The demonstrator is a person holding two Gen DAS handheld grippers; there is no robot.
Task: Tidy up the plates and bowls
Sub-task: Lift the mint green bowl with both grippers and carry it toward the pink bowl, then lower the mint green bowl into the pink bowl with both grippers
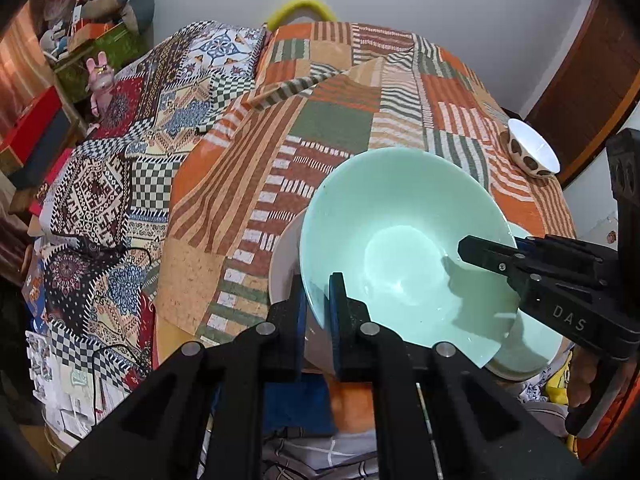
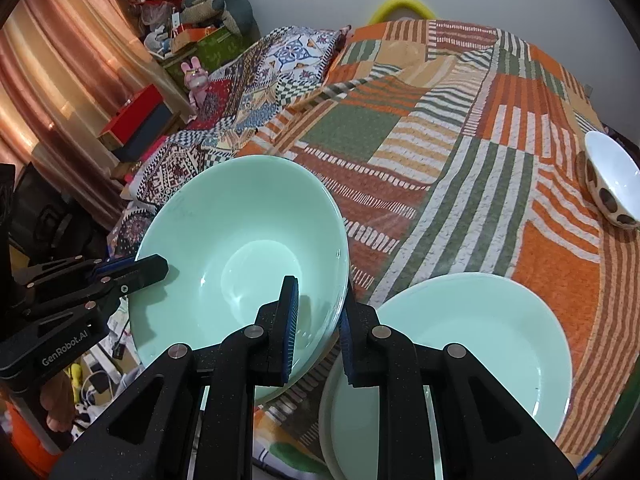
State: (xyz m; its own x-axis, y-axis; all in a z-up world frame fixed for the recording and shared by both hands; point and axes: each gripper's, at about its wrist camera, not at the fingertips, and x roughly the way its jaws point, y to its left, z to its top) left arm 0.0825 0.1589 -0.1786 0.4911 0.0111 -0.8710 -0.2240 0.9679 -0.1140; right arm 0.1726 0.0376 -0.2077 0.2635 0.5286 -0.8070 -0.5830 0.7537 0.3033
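A large mint-green bowl is held tilted above the bed; it also shows in the right wrist view. My left gripper is shut on its near rim. My right gripper is shut on the opposite rim, and it reaches in from the right in the left wrist view. A mint-green plate lies on a white plate at the bed's near edge, below and right of the bowl. A small white bowl with brown spots lies tilted at the far right, also in the left wrist view.
An orange, green and white striped patchwork quilt covers the bed. A patterned blanket lies to the left. Shelves with boxes and toys stand at the far left, a curtain beside them.
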